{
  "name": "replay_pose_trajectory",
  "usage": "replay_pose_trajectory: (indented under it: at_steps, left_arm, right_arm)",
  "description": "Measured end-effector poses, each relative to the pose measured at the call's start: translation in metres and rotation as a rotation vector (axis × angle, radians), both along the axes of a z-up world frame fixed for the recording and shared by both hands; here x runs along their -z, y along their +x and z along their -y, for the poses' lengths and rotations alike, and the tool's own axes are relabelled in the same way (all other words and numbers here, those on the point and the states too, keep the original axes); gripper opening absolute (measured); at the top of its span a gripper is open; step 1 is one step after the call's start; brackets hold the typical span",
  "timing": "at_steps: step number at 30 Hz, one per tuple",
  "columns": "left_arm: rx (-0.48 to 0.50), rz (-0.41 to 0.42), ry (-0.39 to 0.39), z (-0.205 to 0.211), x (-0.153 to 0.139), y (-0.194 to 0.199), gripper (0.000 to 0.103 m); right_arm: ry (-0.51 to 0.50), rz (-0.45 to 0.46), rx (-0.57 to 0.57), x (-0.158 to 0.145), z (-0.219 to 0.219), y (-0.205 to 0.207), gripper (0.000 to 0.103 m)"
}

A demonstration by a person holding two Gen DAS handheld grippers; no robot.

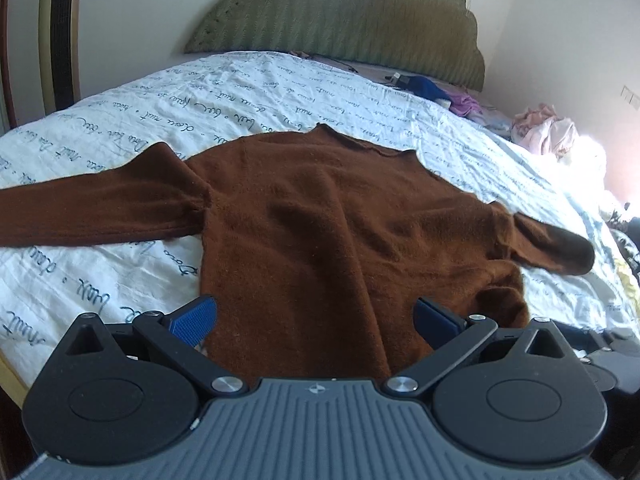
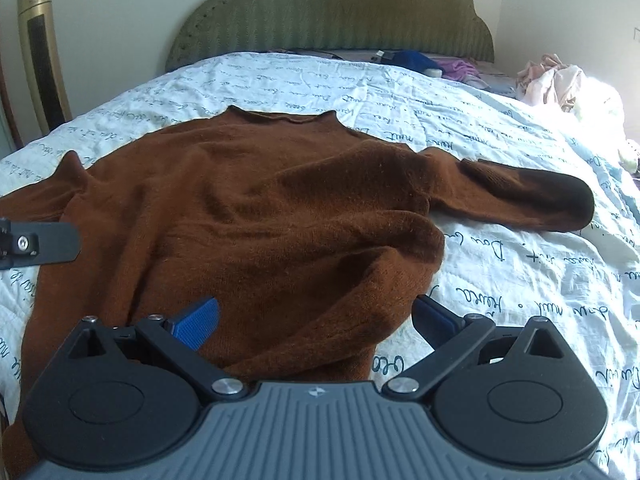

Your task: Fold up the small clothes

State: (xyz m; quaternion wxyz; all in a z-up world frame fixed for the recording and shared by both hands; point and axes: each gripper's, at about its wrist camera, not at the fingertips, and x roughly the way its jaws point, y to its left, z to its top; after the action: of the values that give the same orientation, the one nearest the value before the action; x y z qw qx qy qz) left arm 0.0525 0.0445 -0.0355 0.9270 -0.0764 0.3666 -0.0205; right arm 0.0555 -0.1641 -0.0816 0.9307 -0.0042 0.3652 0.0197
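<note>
Lying on a script-printed bedsheet [image 1: 100,280]: brown sweater [image 1: 320,220], writing illegible.

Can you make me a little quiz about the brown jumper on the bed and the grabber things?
1. True or false: the brown knitted sweater lies spread on the white bedspread with blue handwriting print.
2. Which sleeve is folded back on itself? A) the left sleeve B) the right sleeve
3. Fill in: both the left hand-held gripper and the right hand-held gripper have their jaws ____.

Key: 1 true; 2 B; 3 open.
</note>
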Motion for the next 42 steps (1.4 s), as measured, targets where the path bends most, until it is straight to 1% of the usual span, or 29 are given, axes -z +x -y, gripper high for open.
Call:
replay_pose_trajectory:
  at_steps: [2,5,9,11,15,22,27,30,37,39,42]
  left_arm:
    - [-0.029,0.012,0.022,-0.004,0.000,0.004,0.103]
    - [-0.052,-0.001,0.022,-0.012,-0.001,0.013,0.103]
    - [-0.078,-0.003,0.044,-0.019,-0.003,0.017,0.103]
    - [-0.085,-0.002,0.049,-0.021,-0.004,0.017,0.103]
    - [-0.089,-0.005,0.055,-0.023,-0.005,0.016,0.103]
    - [-0.068,-0.013,0.072,-0.013,-0.004,0.018,0.103]
    - [-0.066,-0.023,0.087,-0.007,-0.003,0.023,0.103]
    - [-0.093,-0.026,0.099,-0.005,-0.003,0.027,0.103]
    - [-0.101,-0.056,0.081,-0.006,0.003,0.036,0.103]
    - [-0.077,-0.063,0.062,-0.007,0.004,0.038,0.103]
    - [-0.084,-0.035,0.027,-0.009,0.004,0.039,0.103]
  right_arm:
    - [-0.007,0.008,0.008,-0.001,-0.002,0.005,0.103]
    - [-0.024,-0.005,0.021,-0.003,-0.007,0.014,0.103]
    - [-0.057,-0.023,0.032,-0.005,-0.017,0.027,0.103]
    - [-0.092,-0.046,0.027,-0.005,-0.024,0.033,0.103]
    - [-0.144,-0.049,0.010,-0.002,-0.034,0.036,0.103]
    - [-0.068,-0.048,0.003,-0.005,-0.027,0.038,0.103]
    - [-0.049,-0.053,-0.004,-0.005,-0.024,0.042,0.103]
    - [-0.046,-0.056,-0.014,-0.006,-0.025,0.045,0.103]
    - [-0.019,-0.074,-0.033,-0.002,-0.023,0.053,0.103]
    - [-0.010,-0.080,-0.036,-0.002,-0.022,0.056,0.103]
    - [0.016,-0.069,-0.048,-0.005,-0.018,0.059,0.103]
